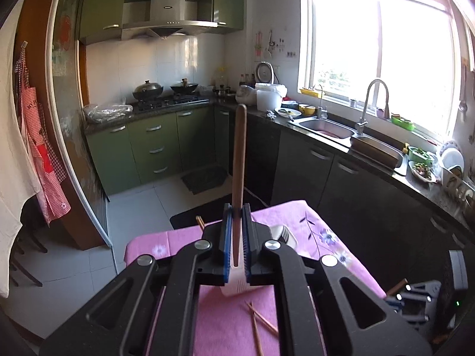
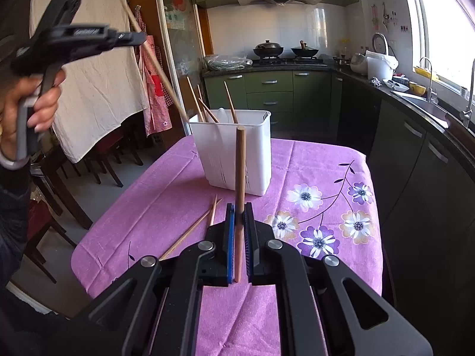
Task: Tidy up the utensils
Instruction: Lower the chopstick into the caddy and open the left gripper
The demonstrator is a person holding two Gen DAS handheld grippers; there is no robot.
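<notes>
In the left wrist view my left gripper [image 1: 236, 207] is shut on a wooden chopstick [image 1: 239, 154] that stands up between the blue pads, high above the white utensil holder [image 1: 283, 233]. The right wrist view shows the left gripper [image 2: 139, 37] at upper left in a hand, its chopstick [image 2: 160, 71] slanting down toward the holder's left rim. My right gripper [image 2: 239, 206] is shut on another upright chopstick [image 2: 240, 163], just in front of the white holder [image 2: 237, 154]. Several chopsticks and a white spoon stand in the holder. Two loose chopsticks [image 2: 207, 216] lie on the purple flowered cloth [image 2: 311, 178].
The small table drops off at its edges on all sides. Dark chairs [image 2: 98, 160] and a hanging white cloth [image 2: 98, 89] stand to the left. A dark counter with a sink [image 1: 326, 126] runs along the right, and green cabinets and a stove [image 2: 282, 56] lie behind.
</notes>
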